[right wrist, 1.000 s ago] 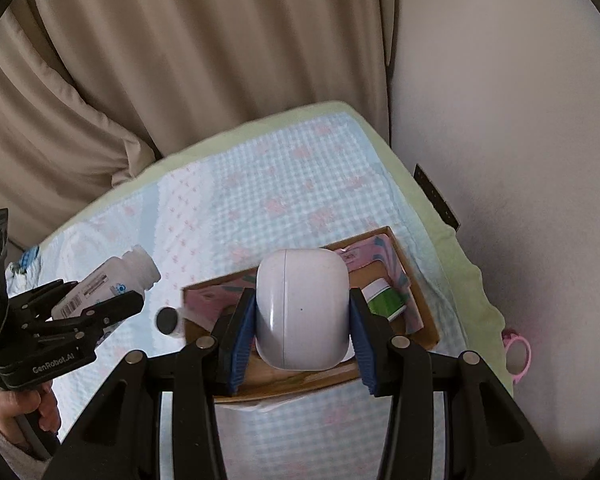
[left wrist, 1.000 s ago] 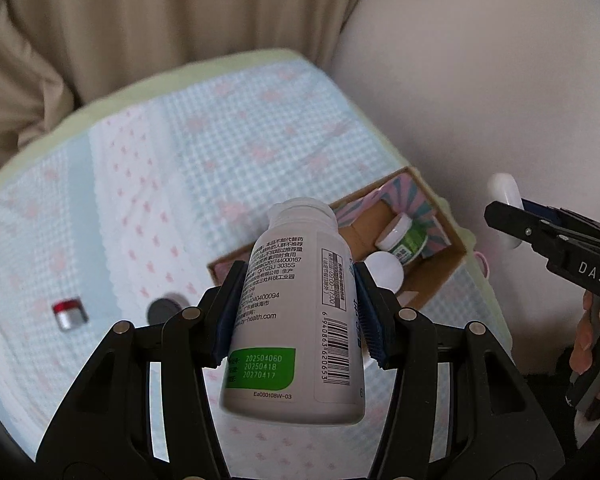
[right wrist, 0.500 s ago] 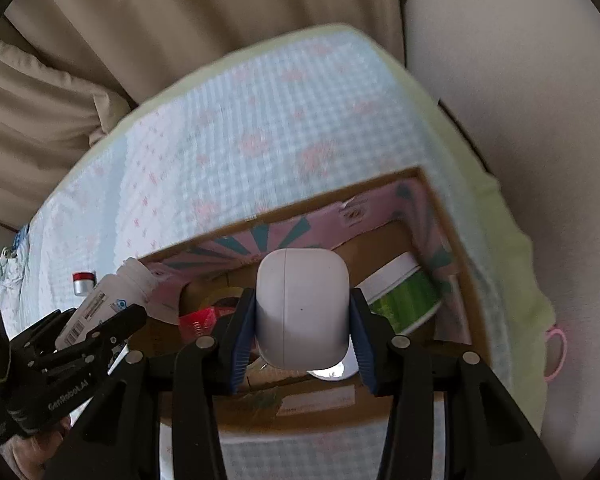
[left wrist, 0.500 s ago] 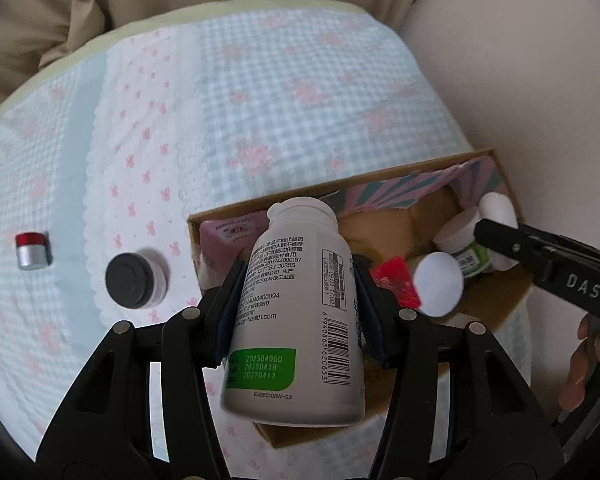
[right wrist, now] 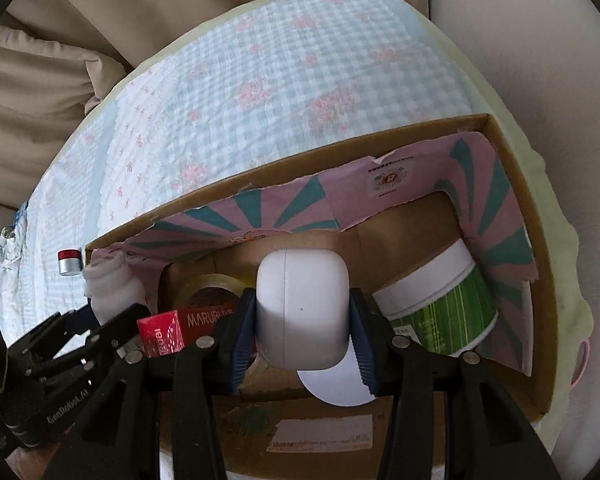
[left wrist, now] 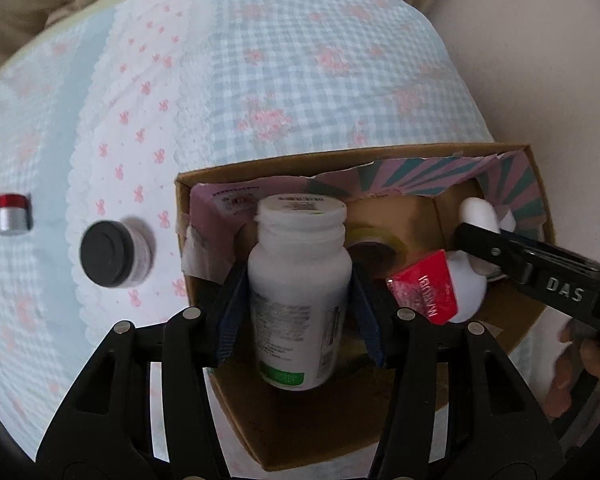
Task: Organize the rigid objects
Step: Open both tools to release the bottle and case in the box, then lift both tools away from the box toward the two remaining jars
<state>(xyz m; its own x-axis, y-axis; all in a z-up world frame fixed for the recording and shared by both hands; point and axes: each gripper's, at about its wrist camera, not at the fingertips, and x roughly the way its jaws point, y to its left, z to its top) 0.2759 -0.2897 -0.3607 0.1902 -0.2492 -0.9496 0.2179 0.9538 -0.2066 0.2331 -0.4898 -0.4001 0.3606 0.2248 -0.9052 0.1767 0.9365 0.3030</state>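
1. Two loads hang over the box [right wrist: 512, 216] at once: my left gripper [left wrist: 296, 284] has its blue pads on either side of the bottle [left wrist: 298, 280], my right gripper [right wrist: 302, 320] pinches the case [right wrist: 302, 312]
2. Bottle: capless, neck up, gripped at mid-body below the shoulder, low over the box's left end; the left pads look barely in contact, so I cannot tell how firm the hold is
3. Handling, as I judge it: stiff plastic, probably light, smooth label that could slip; the waist is the right place to hold, and it should be kept upright since the mouth is open
4. Case: smooth, rounded, hard shell, held across its flat sides above a white lid [right wrist: 334, 388]; glossy curves suggest it could squirt out if squeezed off-centre
5. Inside the box already: tape [right wrist: 212, 284], red pack [right wrist: 180, 328], green tub [right wrist: 440, 304]
6. Left on the cloth [left wrist: 300, 60]: black-lid jar [left wrist: 112, 254], small red-top jar [left wrist: 12, 214]
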